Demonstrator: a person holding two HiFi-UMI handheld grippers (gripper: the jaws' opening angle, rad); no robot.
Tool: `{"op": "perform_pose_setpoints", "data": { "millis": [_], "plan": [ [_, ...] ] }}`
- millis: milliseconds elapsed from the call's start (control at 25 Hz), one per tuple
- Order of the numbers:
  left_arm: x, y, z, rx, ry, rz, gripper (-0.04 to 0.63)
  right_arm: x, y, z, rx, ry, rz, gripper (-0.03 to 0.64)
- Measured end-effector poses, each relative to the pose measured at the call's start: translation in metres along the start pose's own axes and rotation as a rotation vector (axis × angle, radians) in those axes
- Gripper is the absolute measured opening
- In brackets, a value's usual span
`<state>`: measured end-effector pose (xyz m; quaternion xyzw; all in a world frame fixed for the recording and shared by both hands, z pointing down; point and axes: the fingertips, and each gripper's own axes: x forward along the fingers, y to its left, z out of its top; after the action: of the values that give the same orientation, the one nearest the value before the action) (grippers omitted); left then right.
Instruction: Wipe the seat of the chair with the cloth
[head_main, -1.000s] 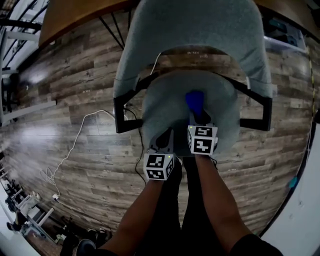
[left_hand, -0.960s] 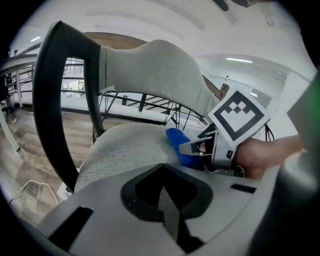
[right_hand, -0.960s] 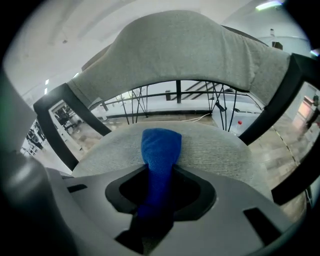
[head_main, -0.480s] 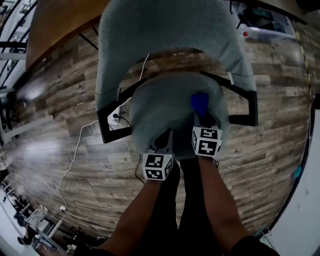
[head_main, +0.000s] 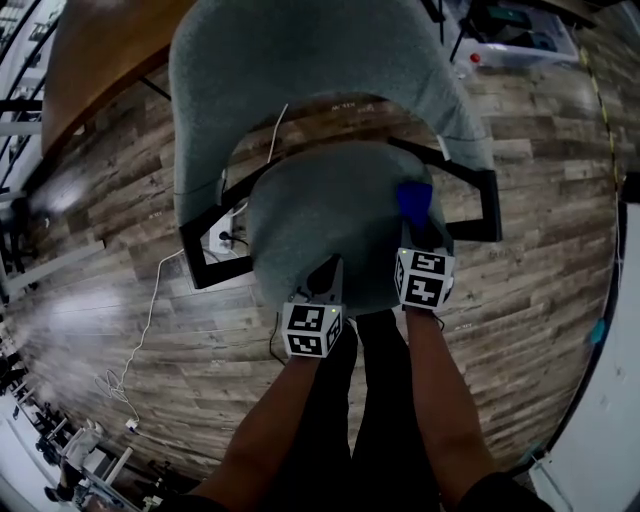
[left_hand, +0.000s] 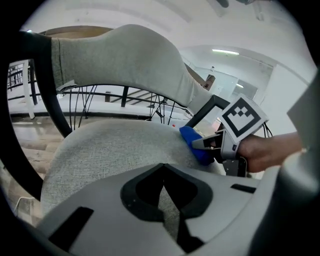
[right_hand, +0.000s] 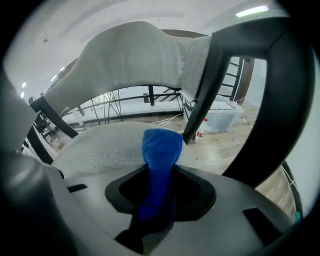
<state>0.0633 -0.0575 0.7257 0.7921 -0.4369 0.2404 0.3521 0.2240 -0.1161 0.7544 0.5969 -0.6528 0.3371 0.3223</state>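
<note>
- While the cloth (right_hand: 160, 150) rests on the right side of the seat (head_main: 320, 220), near the armrest, the wiping step is judged to be under way.
- The cloth is clamped in the closed jaws of the right gripper (head_main: 417, 232), its blue free end touching the seat.
- The left gripper (head_main: 326, 278) is held at the seat's front edge, jaws all but together, nothing gripped.
- Next, a sweep across the rest of the seat is called for, with contact kept.

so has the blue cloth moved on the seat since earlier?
Yes: the blue cloth slid from the middle toward the right edge of the seat.
</note>
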Motion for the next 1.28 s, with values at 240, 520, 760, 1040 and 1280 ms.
{"op": "perform_pose_setpoints", "data": {
  "millis": [240, 520, 760, 1040, 1280],
  "plan": [
    [-0.001, -0.002, -0.005, 0.011, 0.006, -0.009, 0.002, -0.002, -0.015, -0.002, 0.008, -0.001, -0.032, 0.13],
    [-0.018, 0.012, -0.004, 0.047, -0.022, 0.02, 0.002, -0.009, 0.008, 0.005, -0.063, -0.05, -0.019, 0.13],
    [-0.04, 0.022, -0.005, 0.04, -0.061, 0.034, 0.002, -0.022, 0.058, -0.004, -0.099, -0.043, 0.056, 0.13],
    [-0.078, 0.057, -0.015, -0.055, -0.099, 0.111, 0.002, -0.029, 0.124, -0.02, -0.163, -0.019, 0.157, 0.13],
    [-0.109, 0.09, -0.026, -0.118, -0.145, 0.17, 0.002, -0.03, 0.188, -0.037, -0.226, -0.019, 0.207, 0.13]
  ]
}}
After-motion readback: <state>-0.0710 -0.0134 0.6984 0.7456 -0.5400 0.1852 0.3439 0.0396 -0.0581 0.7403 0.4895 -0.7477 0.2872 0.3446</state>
